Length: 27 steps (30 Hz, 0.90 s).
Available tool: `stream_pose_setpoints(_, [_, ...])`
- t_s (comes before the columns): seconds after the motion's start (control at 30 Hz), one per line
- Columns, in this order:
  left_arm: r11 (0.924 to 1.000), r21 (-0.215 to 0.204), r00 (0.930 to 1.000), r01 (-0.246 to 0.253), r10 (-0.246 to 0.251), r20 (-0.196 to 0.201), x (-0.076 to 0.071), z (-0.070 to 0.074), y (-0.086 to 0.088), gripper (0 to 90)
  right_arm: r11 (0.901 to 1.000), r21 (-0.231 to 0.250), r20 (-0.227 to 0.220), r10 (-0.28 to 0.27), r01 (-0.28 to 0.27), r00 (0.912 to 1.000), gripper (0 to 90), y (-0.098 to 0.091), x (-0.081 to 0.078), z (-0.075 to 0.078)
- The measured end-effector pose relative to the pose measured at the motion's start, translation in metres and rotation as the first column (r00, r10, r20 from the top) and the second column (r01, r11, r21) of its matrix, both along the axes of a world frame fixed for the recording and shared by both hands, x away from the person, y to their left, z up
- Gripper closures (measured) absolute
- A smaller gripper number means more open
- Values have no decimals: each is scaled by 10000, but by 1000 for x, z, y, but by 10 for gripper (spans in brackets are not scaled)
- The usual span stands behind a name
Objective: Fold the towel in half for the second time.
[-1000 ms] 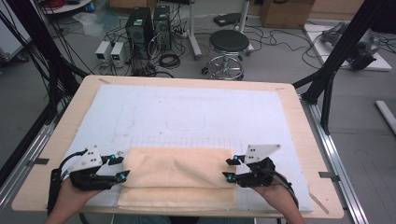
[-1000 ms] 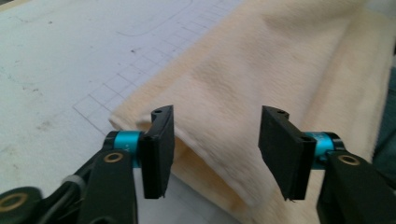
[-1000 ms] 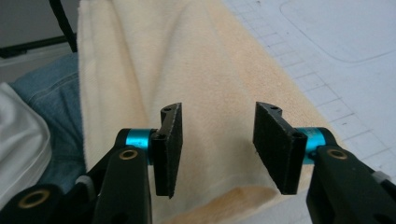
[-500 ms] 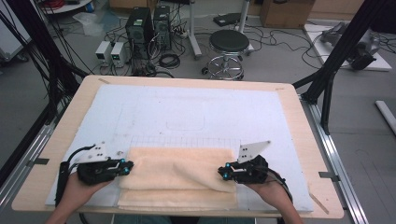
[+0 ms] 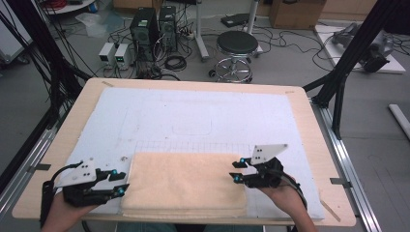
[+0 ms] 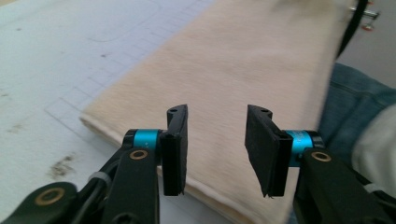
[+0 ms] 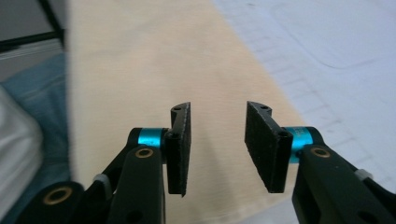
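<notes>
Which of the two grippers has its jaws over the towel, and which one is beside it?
The right gripper reaches over the folded towel's right end. The left gripper sits at the towel's left edge, over the white mat.

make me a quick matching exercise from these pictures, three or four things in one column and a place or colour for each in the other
Things:
1. towel
2. stool
3. left gripper
4. mat

Descriptions:
A. on the floor beyond the table
B. pale blue, covers the tabletop
C. beige, folded, at the near edge
D. jaws apart, at the towel's left end

Pairs: 1-C, 2-A, 3-D, 4-B
</notes>
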<state>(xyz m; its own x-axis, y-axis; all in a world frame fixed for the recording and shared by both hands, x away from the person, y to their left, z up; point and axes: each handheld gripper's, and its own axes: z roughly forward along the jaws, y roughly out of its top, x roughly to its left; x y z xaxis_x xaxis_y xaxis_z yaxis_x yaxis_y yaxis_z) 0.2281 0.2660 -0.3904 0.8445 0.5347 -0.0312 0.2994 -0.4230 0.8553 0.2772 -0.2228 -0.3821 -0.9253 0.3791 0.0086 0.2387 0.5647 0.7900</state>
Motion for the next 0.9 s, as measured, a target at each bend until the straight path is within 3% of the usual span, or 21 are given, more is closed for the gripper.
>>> stream_pose_setpoints(0.17, [9965,92,9965,-832,833,-100,37,-11,-7,509,9958,-345,37,-847,847,9964,557,1,29,-12])
stream_pose_setpoints(0.3, [9924,509,9928,-1123,1142,-358,63,-20,-16,426,9889,-776,-207,-1288,1268,9915,482,-1,46,-24])
stream_pose_setpoints(0.43, [9871,1001,9894,-1252,1317,-619,81,-31,-22,368,9853,-930,-197,-1458,1434,9891,421,-1,57,-32])
stream_pose_setpoints(0.57, [9832,1348,9822,-1233,1403,-1247,90,-42,-25,343,9851,-1134,-711,-1375,1289,9879,412,2,64,-43])
stream_pose_setpoints(0.7, [9899,1098,9766,-896,1090,-1853,94,-45,-23,430,9909,-813,-1338,-1172,1070,9841,481,-1,68,-52])
stream_pose_setpoints(0.83, [9919,1016,9765,-761,947,-1934,93,-44,-25,629,9951,-414,-1915,-964,901,9768,635,-2,70,-55])
stream_pose_setpoints(0.9, [9921,999,9762,-762,946,-1952,92,-44,-25,707,9962,-431,-1910,-820,751,9782,731,-1,68,-54])
